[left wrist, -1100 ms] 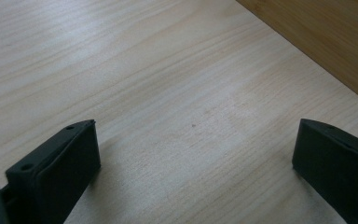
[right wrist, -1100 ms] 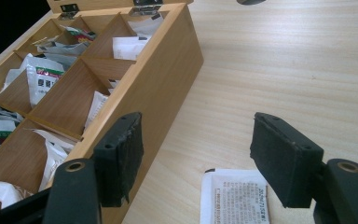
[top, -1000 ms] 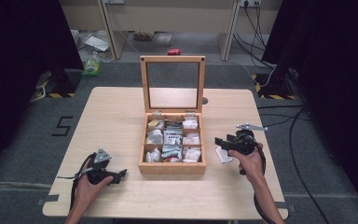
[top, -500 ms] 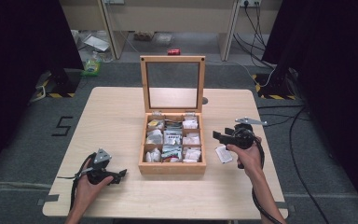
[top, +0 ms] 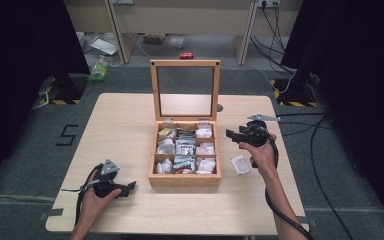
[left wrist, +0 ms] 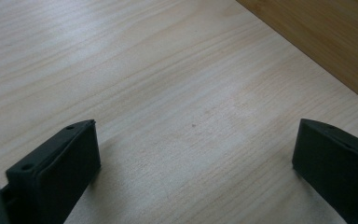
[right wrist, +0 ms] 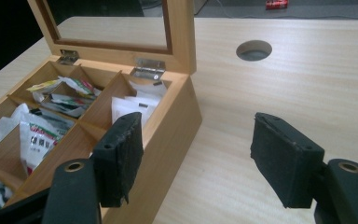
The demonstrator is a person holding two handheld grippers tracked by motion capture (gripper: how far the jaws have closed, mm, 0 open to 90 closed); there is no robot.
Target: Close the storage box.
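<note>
Hovering: right hand-held gripper [top: 236, 135], jaws wide and empty, beside the open wooden box [top: 185, 150] mid-counter, white packet [top: 239, 164] lying toward the right edge; left hand-held gripper [top: 126, 188] wide, resting near the front edge; likely next, a packet pick needing descent and closure.

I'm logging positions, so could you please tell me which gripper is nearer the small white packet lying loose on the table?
Right. The right gripper hovers just above the small white packet; the left gripper lies beyond the wooden box.

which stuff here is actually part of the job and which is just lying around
Likely part of the job:
wooden box, lid open, compartments holding packets
loose white packet on the table
right gripper, open
left gripper, open

Just lying about:
red can
floor clutter
</note>
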